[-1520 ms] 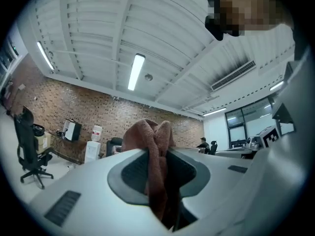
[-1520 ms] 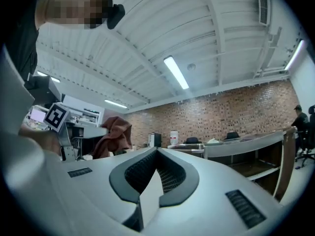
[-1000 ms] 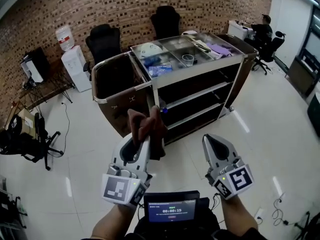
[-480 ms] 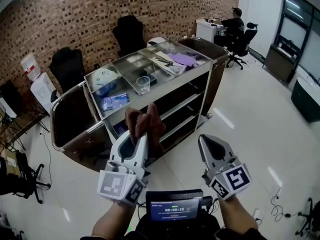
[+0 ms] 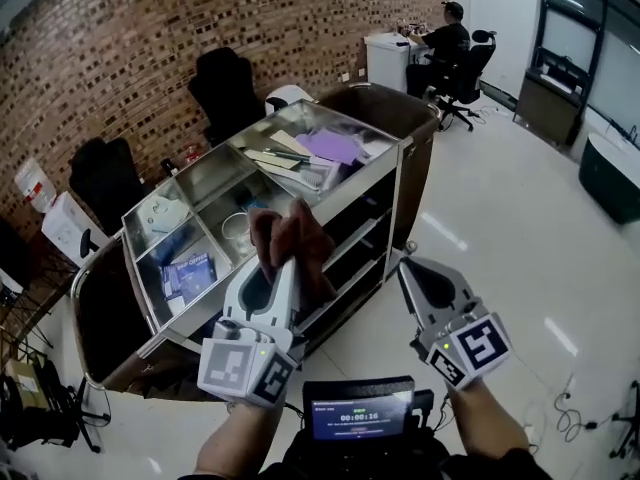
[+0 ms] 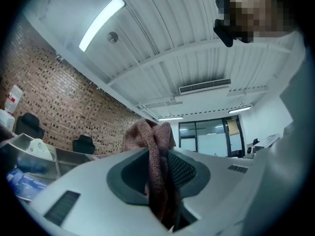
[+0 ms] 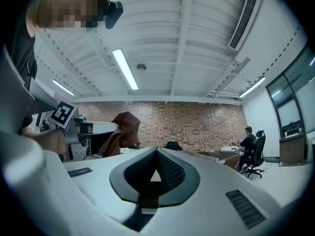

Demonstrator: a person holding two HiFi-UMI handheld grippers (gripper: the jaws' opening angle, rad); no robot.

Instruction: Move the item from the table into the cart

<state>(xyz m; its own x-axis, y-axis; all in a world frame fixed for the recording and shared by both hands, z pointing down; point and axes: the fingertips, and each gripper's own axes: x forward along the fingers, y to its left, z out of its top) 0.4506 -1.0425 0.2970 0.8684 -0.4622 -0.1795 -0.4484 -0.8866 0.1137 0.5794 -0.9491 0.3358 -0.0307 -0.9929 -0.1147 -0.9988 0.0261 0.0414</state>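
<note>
The fingers of your left gripper [image 6: 158,178] were drawn in narrow on a reddish-brown knitted cloth [image 6: 150,136]. They pinched a bunched fold, so a knot of it stood above the tips and the rest hung down between them. It looked soft, light and limp, and not fragile. It would likely drape and trail rather than keep a shape, and the rough knit should not slip from the pads. That gathered middle seemed the right place to hold, though the loose ends could catch on an edge. The fingers of your right gripper [image 7: 156,154] were pressed together with nothing between them.

In the head view the cloth [image 5: 292,240] was carried in the air in front of the steel cart with a divided top tray [image 5: 402,150], not yet in it. The tray's compartments already held things:
- a clear plastic cup [image 5: 237,228]
- some blue packets [image 5: 187,274]
- a purple sheet [image 5: 330,146] lying among papers

The dividers and these contents left little free room on top. Open shelves lay below, and a dark brown bag [image 5: 100,333] hung at the cart's near end. Black office chairs [image 5: 225,83] stood behind the cart. A seated person [image 5: 445,40] was well apart.
</note>
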